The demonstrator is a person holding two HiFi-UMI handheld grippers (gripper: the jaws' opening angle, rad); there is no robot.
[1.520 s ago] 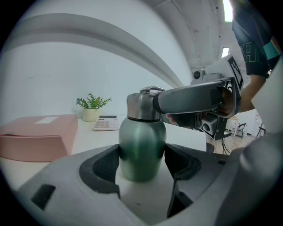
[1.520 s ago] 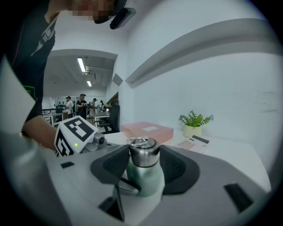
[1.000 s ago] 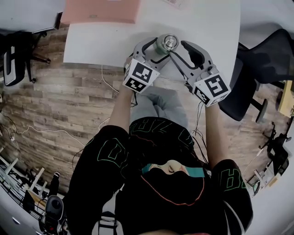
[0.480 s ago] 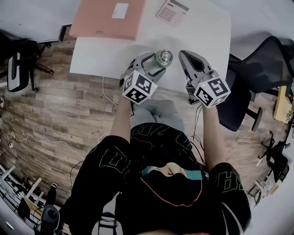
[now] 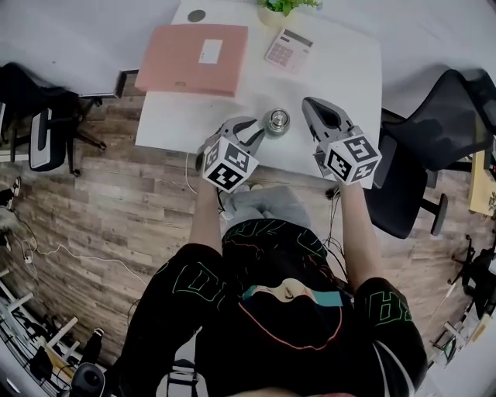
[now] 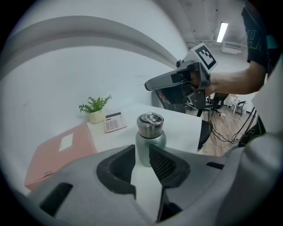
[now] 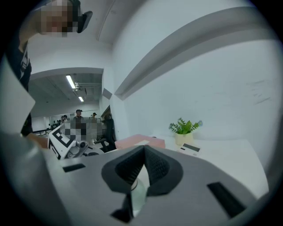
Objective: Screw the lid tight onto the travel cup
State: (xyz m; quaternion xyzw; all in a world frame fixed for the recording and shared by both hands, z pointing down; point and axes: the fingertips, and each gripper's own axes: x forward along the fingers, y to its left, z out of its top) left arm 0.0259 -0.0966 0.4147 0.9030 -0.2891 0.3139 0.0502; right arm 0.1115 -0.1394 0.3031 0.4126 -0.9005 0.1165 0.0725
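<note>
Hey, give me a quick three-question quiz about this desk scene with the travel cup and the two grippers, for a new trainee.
1. True or false: the lid sits on the travel cup.
2. Which lies nearest the potted plant: A the calculator, B the pink folder, C the travel cup?
3. What does the right gripper hold?
Key: 1 true. 2 A. 3 nothing; its jaws are shut together.
</note>
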